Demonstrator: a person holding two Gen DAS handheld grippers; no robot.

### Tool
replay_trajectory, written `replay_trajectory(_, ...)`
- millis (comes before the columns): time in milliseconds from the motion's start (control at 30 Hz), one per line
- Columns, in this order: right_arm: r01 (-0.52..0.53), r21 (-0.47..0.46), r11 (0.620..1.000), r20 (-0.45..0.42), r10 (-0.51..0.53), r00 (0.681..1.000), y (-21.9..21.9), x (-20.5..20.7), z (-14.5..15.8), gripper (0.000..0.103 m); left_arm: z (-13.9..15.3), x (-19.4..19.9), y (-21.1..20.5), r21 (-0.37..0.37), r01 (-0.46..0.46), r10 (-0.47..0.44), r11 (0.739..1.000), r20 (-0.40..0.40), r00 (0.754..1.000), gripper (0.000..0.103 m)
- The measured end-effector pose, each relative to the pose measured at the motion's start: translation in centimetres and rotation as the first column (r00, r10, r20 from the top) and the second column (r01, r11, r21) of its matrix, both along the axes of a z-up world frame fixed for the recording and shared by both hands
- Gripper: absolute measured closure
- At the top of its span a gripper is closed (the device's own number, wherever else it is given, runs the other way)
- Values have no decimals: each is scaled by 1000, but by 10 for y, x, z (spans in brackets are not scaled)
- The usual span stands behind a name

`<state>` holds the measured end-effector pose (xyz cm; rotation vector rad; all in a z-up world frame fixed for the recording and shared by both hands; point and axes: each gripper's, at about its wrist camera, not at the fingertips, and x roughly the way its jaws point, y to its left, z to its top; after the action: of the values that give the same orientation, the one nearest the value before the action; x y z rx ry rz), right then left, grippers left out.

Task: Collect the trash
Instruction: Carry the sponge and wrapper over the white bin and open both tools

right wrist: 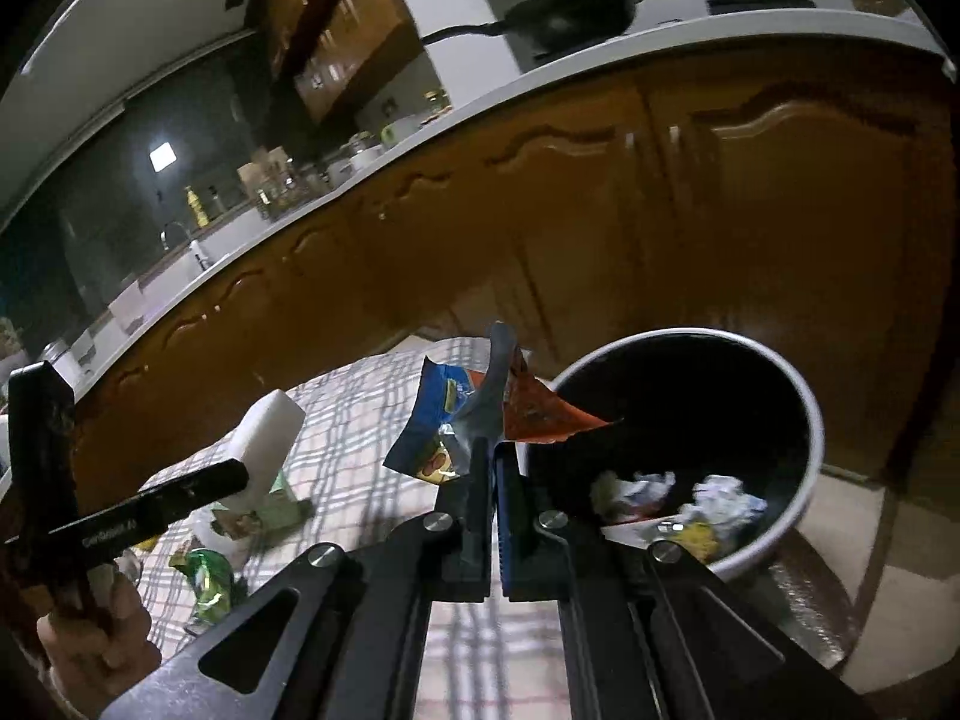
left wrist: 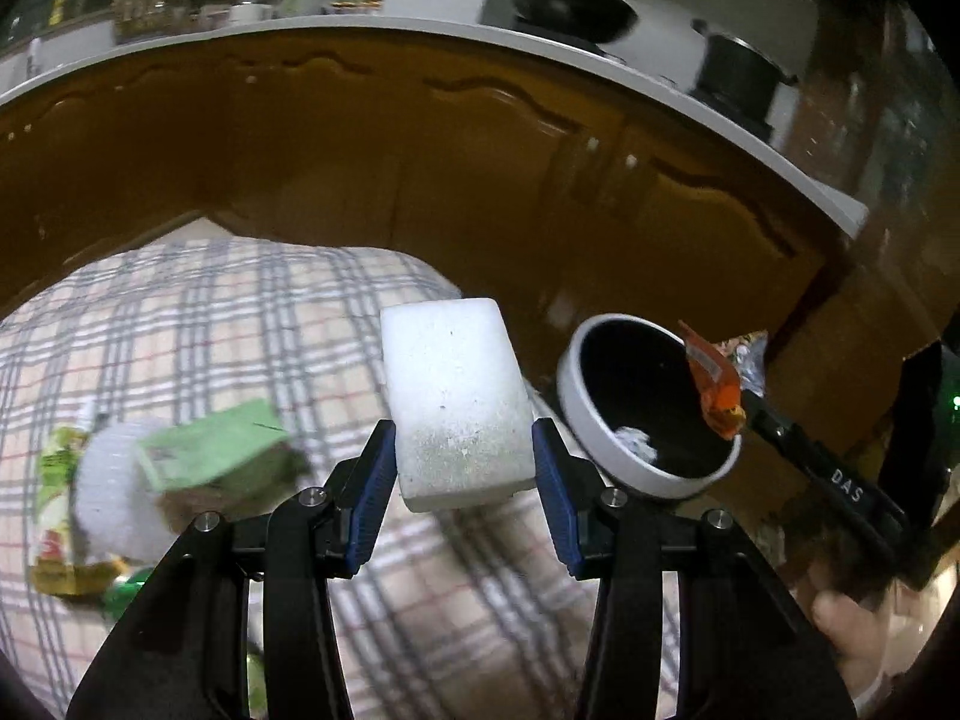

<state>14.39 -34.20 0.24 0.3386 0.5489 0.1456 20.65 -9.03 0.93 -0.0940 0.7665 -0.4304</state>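
A: What did the left claw point(left wrist: 463, 468) have?

B: It was clamped on a white foam block point(left wrist: 456, 402), the blue pads point(left wrist: 378, 504) pressed to its two sides. The block stuck out ahead of the fingertips, over the far edge of the checked surface point(left wrist: 180, 330).

A: And the right claw point(right wrist: 493, 480)?

B: Its jaws were shut tight on crumpled wrappers point(right wrist: 480, 420): a blue one fanned out to the left, an orange-red one to the right. The orange corner reached over the rim of the trash bin point(right wrist: 804, 420).

A: Where did the bin stand?

B: Just off the right edge of the surface, in front of the brown cabinet doors point(right wrist: 660, 210). It was white outside and black inside, with crumpled paper point(right wrist: 720, 498) and other scraps at the bottom.

A: Anything left on the surface?

B: Toward its left edge lay a green carton point(left wrist: 210, 456), a white round thing point(left wrist: 114, 492) I couldn't make out for blur, a green and yellow packet point(left wrist: 57, 480), and a shiny green wrapper point(right wrist: 207, 585) nearer the front edge.

A: And beyond?

B: A white countertop point(left wrist: 360, 30) ran above the cabinets, carrying a black frying pan point(left wrist: 570, 0) and a dark pot point(left wrist: 738, 69). A person's hand point(right wrist: 102, 630) gripped the left claw's handle.
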Motion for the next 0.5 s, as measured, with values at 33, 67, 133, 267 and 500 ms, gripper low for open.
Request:
replay_trajectory(33, 9, 0, 1000, 0, -9, 1000, -5, -2, -1, 102, -1, -1, -8, 3, 12, -12, 1000, -3, 1000, 59)
replay_trajectory(67, 16, 1, 1000, 0, -16, 1000, -9, -4, -1, 102, -1, -2, -14, 4, 23, -23, 1000, -6, 1000, 59)
replay_trajectory(133, 27, 0, 1000, -2, -27, 1000, -15, -6, -2, 102, -3, -3, -27, 8, 48, -48, 999, -13, 999, 59)
replay_trajectory(267, 41, 0, 999, -8, -41, 999, -25, -6, -4, 102, -5, -2, -47, 13, 86, -86, 996, -19, 996, 59)
replay_trajectory(500, 53, -9, 999, -11, -53, 999, -44, 1, -5, 102, -7, 4, -85, 22, 152, -151, 988, -28, 988, 59)
